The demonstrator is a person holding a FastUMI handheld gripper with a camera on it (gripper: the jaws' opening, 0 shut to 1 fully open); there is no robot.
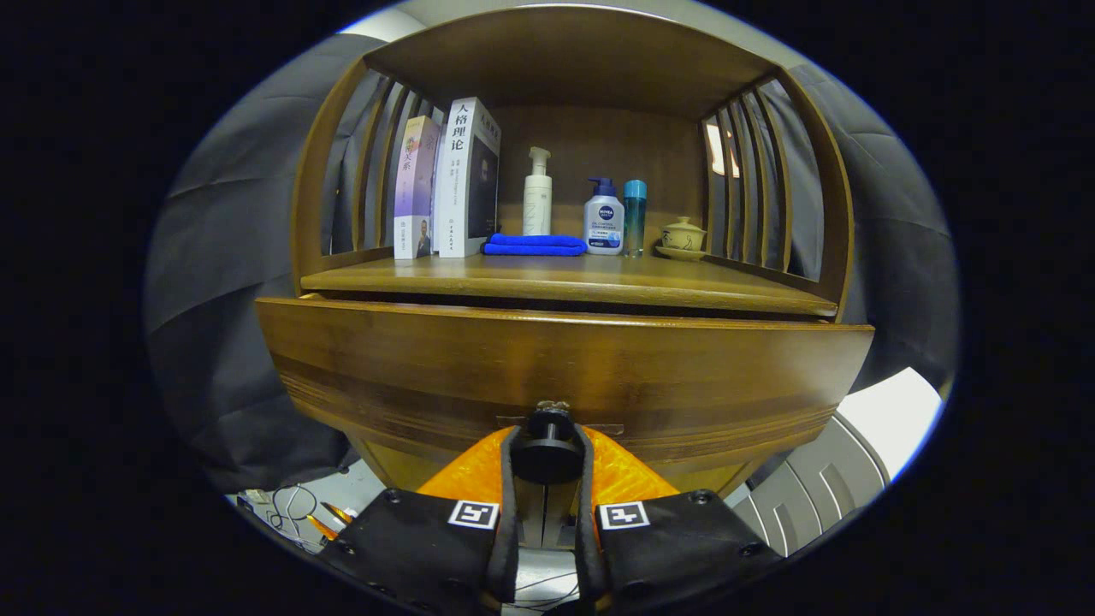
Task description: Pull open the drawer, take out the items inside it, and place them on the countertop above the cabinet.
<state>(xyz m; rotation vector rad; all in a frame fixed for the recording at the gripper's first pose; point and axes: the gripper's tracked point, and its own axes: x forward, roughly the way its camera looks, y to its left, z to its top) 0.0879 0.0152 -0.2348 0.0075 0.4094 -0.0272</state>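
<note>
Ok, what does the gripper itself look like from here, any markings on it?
The gripper has two black blocks, one on each side. Each carries a square black-and-white marker tag and round screw heads at its corners. Two slim, curved jaws run forward from between the blocks, closed on the drawer knob.

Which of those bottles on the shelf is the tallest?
The white pump bottle, standing behind the folded blue cloth. It rises above the squat white pump bottle with the blue top and the slim teal bottle. The claw grips the drawer knob.
</note>
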